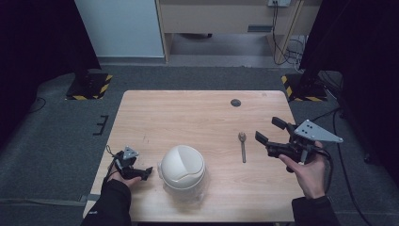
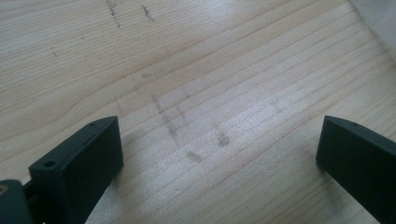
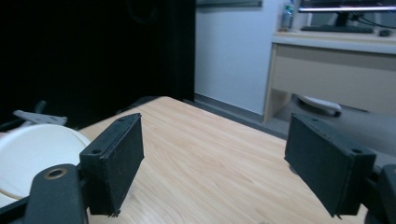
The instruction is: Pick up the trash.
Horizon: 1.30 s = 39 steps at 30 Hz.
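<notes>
A white, round bowl-like container (image 1: 182, 167) sits near the table's front edge, with what looks like clear plastic around its base. A metal spoon (image 1: 243, 146) lies to its right, bowl end away from me. My left gripper (image 1: 140, 169) rests low on the table just left of the container, and the left gripper view shows it open (image 2: 219, 154) over bare wood. My right gripper (image 1: 269, 130) is held above the table to the right of the spoon, open and empty (image 3: 212, 163). The right gripper view has the container (image 3: 32, 149) at its left edge.
The wooden table (image 1: 188, 113) has a small dark round spot (image 1: 235, 102) near its far edge. Grey carpet surrounds it, with black stands on striped bases (image 1: 89, 87) at the far corners. A wooden desk (image 1: 226, 19) stands behind.
</notes>
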Available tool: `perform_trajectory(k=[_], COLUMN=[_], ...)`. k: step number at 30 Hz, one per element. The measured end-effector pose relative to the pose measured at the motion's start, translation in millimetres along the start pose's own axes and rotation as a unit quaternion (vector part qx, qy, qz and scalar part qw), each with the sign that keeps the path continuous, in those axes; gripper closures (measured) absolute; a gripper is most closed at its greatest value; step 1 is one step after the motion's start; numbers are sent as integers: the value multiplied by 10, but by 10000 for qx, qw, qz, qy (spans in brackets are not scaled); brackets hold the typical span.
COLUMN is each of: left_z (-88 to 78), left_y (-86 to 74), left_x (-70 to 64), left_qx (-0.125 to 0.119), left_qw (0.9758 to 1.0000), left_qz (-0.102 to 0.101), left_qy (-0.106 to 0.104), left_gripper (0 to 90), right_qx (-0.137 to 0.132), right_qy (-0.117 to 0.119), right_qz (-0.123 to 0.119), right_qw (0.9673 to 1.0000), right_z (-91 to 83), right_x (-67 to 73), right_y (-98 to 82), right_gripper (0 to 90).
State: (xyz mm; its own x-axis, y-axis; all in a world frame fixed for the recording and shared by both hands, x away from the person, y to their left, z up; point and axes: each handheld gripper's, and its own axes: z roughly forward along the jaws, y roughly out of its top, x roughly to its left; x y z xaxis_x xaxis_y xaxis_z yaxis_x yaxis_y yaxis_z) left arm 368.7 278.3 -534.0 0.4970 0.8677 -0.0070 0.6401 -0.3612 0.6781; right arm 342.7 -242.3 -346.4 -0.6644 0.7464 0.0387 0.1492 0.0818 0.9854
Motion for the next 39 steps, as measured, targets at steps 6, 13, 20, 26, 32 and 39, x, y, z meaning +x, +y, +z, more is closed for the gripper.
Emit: perform_trajectory(k=[6,13,20,26,32,39], left_z=[3,5,5,6,7,8], left_y=[-5,-9,-11,-12,-10,-9], left_x=[-3,-1,-1,-2,0,0], left_qx=[-32,-55,-61,-70,-69,-66], left_qw=[10000,10000,10000,10000,10000,10000], left_qz=[-2,3,6,10,11,12], left_qy=[9,2,3,2,-4,-4], left_gripper=[0,0,0,0,0,0], right_qx=[-95,-64,181,390,559,849], right_qy=[324,763,1266,1631,1944,2159], right_qz=[-99,-139,-87,-75,50,79], right_qw=[9994,9970,9917,9858,9793,9727], right_z=[99,363,558,647,753,918], right_x=[181,409,658,851,996,1147], right_y=[151,234,127,-31,-164,-357], right_gripper=[190,190,196,202,210,217])
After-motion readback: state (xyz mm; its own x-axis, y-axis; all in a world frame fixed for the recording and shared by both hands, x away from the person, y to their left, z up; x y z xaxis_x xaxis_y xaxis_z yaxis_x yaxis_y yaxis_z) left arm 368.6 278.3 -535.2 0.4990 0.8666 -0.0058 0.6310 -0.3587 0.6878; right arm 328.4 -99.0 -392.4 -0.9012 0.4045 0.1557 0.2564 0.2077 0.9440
